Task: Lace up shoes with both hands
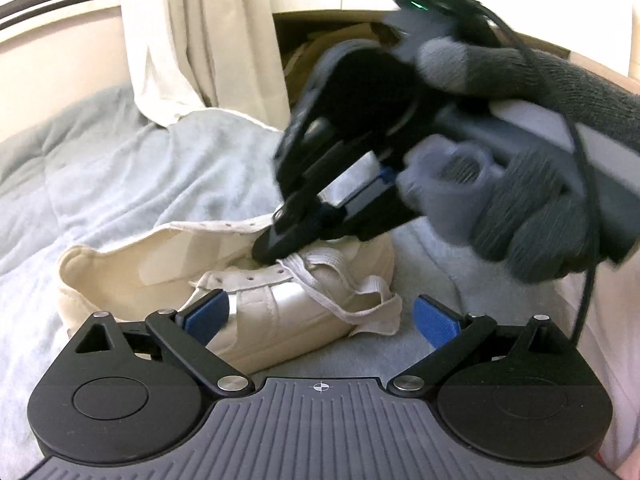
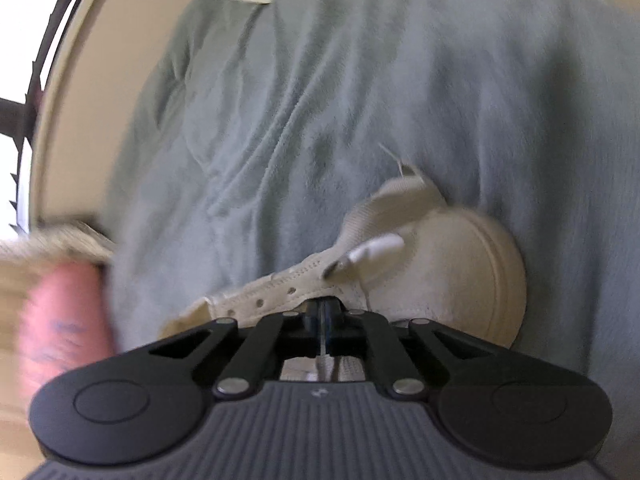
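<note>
A cream shoe [image 1: 280,312] is seen lying on a grey-blue blanket [image 1: 132,184], its toe cap [image 2: 472,272] turned away from the right wrist camera and a white lace [image 1: 320,284] threaded loosely across its upper eyelets. A second cream shoe [image 1: 120,264] is seen just behind it. The left gripper [image 1: 326,318] is held low beside the near shoe with its blue pads [image 1: 434,318] spread wide apart, one pad [image 1: 208,314] lying against the shoe's side and nothing gripped between them. The right gripper [image 2: 324,312], grasped by a hand in a grey knit glove [image 1: 532,224], is brought down onto the eyelet row [image 2: 280,292]; its fingers are pressed together, and a strip of white lace is seen caught between them in the right wrist view. A lace end with its plastic tip [image 2: 372,250] is seen lying loose over the toe. A pale curtain [image 1: 192,36] is seen hanging behind the bed. Much of the right wrist view is blurred.
</note>
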`<state>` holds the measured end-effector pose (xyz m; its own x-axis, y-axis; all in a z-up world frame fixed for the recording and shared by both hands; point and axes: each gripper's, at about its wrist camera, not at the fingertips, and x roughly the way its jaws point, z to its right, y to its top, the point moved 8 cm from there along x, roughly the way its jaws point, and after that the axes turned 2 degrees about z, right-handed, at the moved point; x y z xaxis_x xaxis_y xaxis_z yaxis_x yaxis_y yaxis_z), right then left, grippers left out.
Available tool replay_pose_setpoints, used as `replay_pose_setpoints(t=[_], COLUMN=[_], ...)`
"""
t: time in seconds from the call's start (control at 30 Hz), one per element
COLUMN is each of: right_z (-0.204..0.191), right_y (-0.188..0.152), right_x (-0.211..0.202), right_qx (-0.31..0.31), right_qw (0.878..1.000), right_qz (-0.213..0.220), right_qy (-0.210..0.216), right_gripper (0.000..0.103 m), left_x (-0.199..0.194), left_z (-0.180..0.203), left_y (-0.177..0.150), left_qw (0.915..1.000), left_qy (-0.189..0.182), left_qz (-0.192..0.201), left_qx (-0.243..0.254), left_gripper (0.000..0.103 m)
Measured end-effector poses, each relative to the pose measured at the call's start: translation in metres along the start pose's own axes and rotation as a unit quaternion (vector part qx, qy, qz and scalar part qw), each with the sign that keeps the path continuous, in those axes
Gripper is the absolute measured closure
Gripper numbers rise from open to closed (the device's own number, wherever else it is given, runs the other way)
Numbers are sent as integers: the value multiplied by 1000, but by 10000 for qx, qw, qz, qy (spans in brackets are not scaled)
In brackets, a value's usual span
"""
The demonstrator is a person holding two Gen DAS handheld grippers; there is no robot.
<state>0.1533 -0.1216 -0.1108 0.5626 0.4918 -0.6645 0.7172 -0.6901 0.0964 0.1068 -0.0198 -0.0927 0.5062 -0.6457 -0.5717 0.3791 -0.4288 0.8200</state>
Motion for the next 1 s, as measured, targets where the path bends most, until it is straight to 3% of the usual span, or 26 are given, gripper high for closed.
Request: replay_pose_setpoints(t=[0.07,0.13,0.23,0.3,0.37,0.5,0.57,0.7,0.87,0.93,1.0], right_z=[1,-7,-27,-36,-39,-40,-45,-52,-52,-51,-47], right_y=[-2,-8,-18,-21,-17,-9,-13,-29,-35,-30,-19], right_x=[-1,0,2,2,3,8,8,0,-5,-2,0], right_qx=[-76,-604,-1454,-1483,-1208,-900,-1374,-2772,-3040,-2787,-2214], right_qw=[9999,9979,9886,9885,9922,9946,9887,9585,9504,9578,9738], right_qz=[62,218,352,306,300,377,356,330,324,346,306], right_qy=[85,-67,-174,1,98,-344,-480,-574,-566,-604,-426], right_gripper=[102,99,76,48,36,50,51,54,58,59,59], left_x=[3,7,10,11,12,14,15,16,20,23,25], left_z=[0,-2,-5,-6,-9,-14,-17,-22,-28,-31,-36], left_y=[0,2,2,2,3,5,5,5,7,8,10], left_qw=[9999,9999,9999,9999,9999,9999,9999,9999,9998,9998,9997], left_qy=[59,65,51,50,32,56,49,29,33,63,99], left_qz=[-21,-30,-36,-31,-30,-32,-29,-30,-53,-46,-33], left_qx=[108,102,91,135,139,138,129,167,192,207,216], left_gripper=[2,1,0,0,0,0,0,0,0,0,0])
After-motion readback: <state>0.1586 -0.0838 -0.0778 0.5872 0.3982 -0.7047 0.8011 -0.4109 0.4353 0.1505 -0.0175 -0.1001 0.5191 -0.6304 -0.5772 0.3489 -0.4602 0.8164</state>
